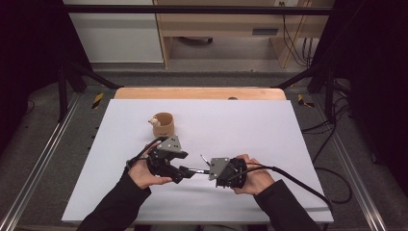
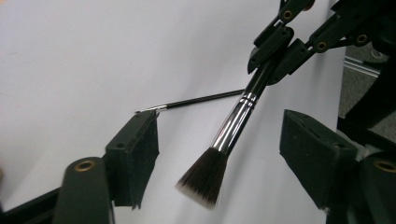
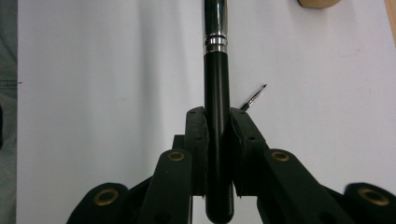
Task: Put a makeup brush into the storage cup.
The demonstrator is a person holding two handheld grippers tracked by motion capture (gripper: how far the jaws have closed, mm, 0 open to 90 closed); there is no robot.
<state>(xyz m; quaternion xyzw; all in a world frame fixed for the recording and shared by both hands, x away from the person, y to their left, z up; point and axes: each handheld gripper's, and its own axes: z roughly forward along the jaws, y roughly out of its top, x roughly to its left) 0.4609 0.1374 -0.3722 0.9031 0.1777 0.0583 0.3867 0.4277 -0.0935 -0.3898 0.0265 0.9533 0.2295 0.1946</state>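
A makeup brush [image 2: 232,126] with a black handle, a chrome ferrule and dark white-tipped bristles hangs level above the white table cover [image 1: 260,125]. My right gripper [image 3: 218,116] is shut on its black handle [image 3: 216,79]; in the left gripper view that gripper [image 2: 272,60] comes in from the upper right. My left gripper [image 2: 219,123] stands open, its jaws either side of the ferrule and bristle end without touching them. In the high view the two grippers face each other, left gripper [image 1: 185,171] and right gripper [image 1: 208,171], with the brush [image 1: 196,170] between them.
A thin black liner brush [image 2: 201,99] lies flat on the cover just beyond the grippers, thin brush [image 1: 204,158] in the high view. A tan round cup [image 1: 163,124] with a small pale object at its rim stands farther back on the left. Cables trail right.
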